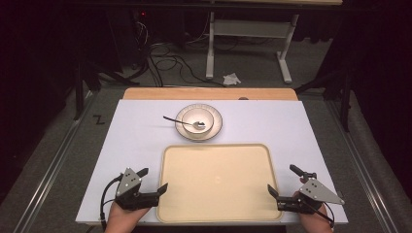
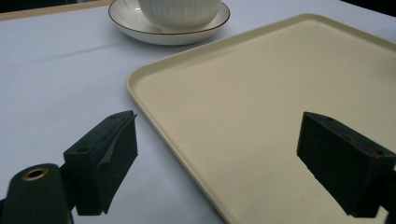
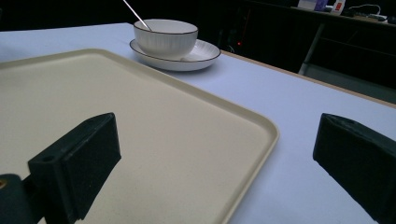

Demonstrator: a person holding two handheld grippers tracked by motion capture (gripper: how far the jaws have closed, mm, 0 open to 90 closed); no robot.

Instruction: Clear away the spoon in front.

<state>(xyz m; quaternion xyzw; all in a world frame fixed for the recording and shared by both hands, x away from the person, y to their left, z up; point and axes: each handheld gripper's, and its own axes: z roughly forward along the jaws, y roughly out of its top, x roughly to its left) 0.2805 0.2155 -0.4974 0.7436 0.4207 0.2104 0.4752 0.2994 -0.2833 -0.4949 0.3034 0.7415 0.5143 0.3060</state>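
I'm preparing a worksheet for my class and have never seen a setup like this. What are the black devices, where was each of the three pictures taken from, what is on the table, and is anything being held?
There is no robot here: a person at a table holds a two-jaw hand tool in each hand. The high view looks down from above the person's side; the left gripper sits at the lower left and the right gripper at the lower right. The other two pictures come from small cameras riding on each gripper, looking out between its own two black jaws.

On the pale table cover lies an empty cream tray. Beyond it stands a white bowl on a saucer, with a spoon resting in the bowl, its handle sticking out.

Nothing is held. Both grippers are open, each straddling a near corner of the tray with nothing between the jaws but that rim.
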